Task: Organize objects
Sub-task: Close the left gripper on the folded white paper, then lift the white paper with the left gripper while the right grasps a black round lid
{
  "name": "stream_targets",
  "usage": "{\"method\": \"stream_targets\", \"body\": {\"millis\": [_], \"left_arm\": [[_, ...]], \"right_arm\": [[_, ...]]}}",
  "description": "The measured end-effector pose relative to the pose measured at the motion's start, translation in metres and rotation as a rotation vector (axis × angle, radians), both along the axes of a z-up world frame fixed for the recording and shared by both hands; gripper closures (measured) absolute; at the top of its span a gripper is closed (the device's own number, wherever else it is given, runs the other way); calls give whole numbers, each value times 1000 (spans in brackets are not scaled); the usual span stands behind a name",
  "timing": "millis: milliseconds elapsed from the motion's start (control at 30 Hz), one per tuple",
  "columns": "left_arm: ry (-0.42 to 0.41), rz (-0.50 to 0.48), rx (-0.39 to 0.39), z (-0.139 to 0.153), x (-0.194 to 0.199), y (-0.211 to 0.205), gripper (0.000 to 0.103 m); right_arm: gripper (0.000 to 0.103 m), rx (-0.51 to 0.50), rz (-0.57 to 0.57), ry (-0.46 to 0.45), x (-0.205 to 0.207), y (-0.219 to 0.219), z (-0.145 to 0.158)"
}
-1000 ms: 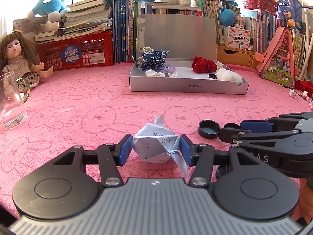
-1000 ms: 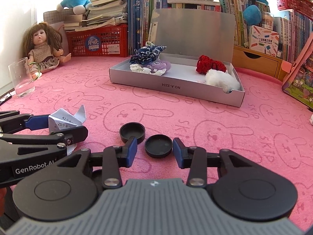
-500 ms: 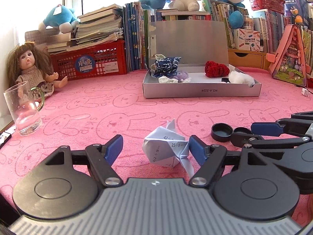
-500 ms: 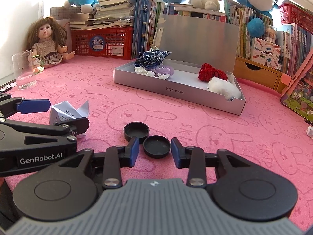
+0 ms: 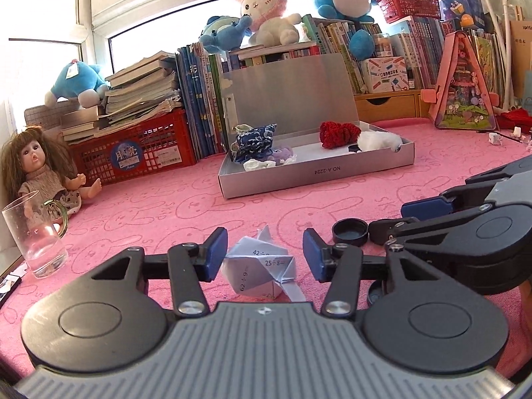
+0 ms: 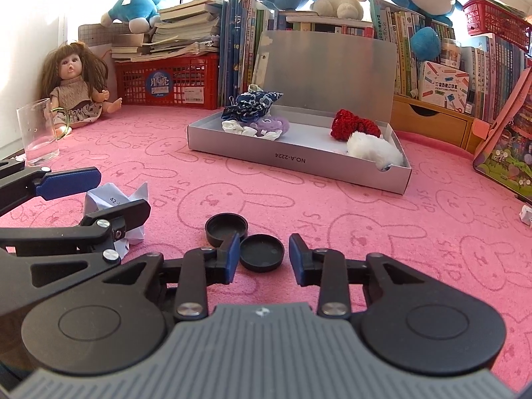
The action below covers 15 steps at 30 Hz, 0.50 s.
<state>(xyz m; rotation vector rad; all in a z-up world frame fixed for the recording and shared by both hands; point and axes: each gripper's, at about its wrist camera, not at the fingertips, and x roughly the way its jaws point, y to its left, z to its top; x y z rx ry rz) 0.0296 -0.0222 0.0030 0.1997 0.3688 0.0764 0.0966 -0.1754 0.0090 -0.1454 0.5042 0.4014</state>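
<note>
Pink mat (image 5: pixel 133 206), left tongs (image 5: pixel 265 254) closing astride folded paper (image 5: pixel 259 271), angled down.

Strong daylight came through the window (image 5: pixel 173 10) in the upper left of both frames and burned it out to plain white. The wall (image 6: pixel 30 46) at the left of the right wrist view was washed pale by glare. The pink table (image 5: pixel 159 206) was brightly and evenly lit, with soft shadows. Fisheye distortion bowed the books (image 6: pixel 498 63) and shelves near the edges. Focus was sharp throughout; the corners darkened slightly.
</note>
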Motion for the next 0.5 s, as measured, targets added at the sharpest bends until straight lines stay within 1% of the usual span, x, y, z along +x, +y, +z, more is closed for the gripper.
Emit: {"method": "stream_targets", "body": {"millis": [133,167,300,367,433,500], "left_arm": [[32,40,-26,-3,3,13,46],[26,45,-31,-3,3,17,46],[17,57,-9,-2,2,19,45],[22,63,-11,-2,2,19,37],[32,65,-28,-1,1,19,25],[33,66,-51,-1,-1,17,20]], "right_arm": [[63,0,-2,0,0,0,0],[63,0,-2,0,0,0,0],[60,1,-8,2,0,0,-1],[60,4,-11,2,0,0,-1],[60,6,-13,3,0,-1,0],[59,3,-12,6,1,0,0]]}}
